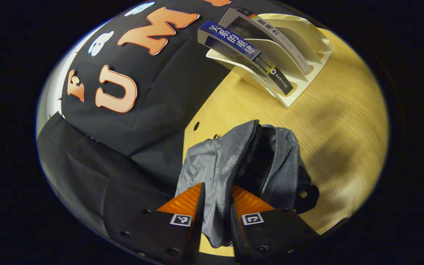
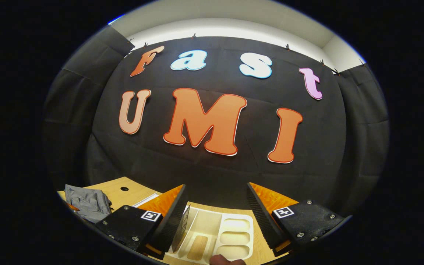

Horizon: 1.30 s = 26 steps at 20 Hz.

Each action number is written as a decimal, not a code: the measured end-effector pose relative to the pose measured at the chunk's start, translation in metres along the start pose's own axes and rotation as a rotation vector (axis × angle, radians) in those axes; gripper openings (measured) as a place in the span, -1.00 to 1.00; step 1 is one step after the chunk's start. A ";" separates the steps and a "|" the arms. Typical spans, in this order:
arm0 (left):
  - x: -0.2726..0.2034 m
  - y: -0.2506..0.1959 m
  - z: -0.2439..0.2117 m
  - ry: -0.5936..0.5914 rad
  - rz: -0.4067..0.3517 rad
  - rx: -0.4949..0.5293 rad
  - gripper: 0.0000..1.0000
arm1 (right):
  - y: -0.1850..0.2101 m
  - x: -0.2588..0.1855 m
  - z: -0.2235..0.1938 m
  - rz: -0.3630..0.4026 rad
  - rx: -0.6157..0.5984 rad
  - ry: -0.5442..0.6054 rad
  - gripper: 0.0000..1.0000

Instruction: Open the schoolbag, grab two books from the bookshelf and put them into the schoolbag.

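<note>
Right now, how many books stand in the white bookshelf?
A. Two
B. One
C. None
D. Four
A: in the left gripper view the bookshelf on the table holds two leaning books, a blue book in front and a grey book behind it, while its other slots are empty.

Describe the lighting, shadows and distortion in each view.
Left gripper view: warm light on the table, soft shadows beside the bag and rack; fisheye curves the table edge; the image is sharp. Right gripper view: a bright strip glows above the dim wall, the rack sits low, and straight edges bow.
</note>
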<state>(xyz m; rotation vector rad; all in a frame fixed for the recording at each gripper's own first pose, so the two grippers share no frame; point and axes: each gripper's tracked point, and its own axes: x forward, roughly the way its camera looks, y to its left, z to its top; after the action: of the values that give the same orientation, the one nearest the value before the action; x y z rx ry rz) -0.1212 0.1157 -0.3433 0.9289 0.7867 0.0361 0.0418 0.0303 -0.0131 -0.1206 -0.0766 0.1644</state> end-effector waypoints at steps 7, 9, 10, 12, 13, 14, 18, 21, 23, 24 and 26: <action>-0.003 0.009 0.006 -0.002 -0.222 -0.123 -0.84 | 0.028 -0.002 -0.004 -0.017 0.003 0.082 0.89; -0.003 0.016 0.008 -0.004 -0.286 -0.162 -0.84 | 0.037 0.000 -0.002 -0.010 -0.016 0.095 0.89; -0.003 0.019 0.009 0.000 -0.320 -0.172 -0.87 | 0.042 0.001 0.000 -0.005 -0.028 0.101 0.89; -0.003 0.028 0.010 -0.009 -0.371 -0.181 -0.86 | 0.049 0.005 0.000 -0.006 -0.053 0.116 0.89; -0.005 0.029 0.011 -0.010 -0.410 -0.183 -0.87 | 0.055 0.007 0.000 0.001 -0.062 0.125 0.90; -0.005 0.029 0.012 -0.014 -0.450 -0.186 -0.87 | 0.062 0.009 -0.002 0.013 -0.067 0.139 0.90; -0.006 0.046 0.020 -0.024 -0.552 -0.238 -0.87 | 0.078 0.017 -0.007 0.032 -0.099 0.201 0.89; -0.004 0.063 0.022 -0.028 -0.623 -0.298 -0.89 | 0.092 0.024 -0.016 0.058 -0.087 0.262 0.89; -0.003 0.072 0.023 -0.014 -0.676 -0.344 -0.90 | 0.101 0.029 -0.024 0.077 -0.061 0.316 0.91; -0.004 0.076 0.023 -0.007 -0.702 -0.357 -0.90 | 0.106 0.031 -0.027 0.086 -0.046 0.342 0.90; -0.007 0.084 0.026 0.000 -0.750 -0.366 -0.91 | 0.113 0.035 -0.030 0.100 -0.013 0.385 0.91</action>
<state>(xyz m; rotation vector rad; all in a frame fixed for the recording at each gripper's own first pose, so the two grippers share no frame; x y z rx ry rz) -0.0853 0.1472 -0.2693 0.2511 1.0457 -0.4614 0.0608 0.1431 -0.0549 -0.1678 0.3129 0.2378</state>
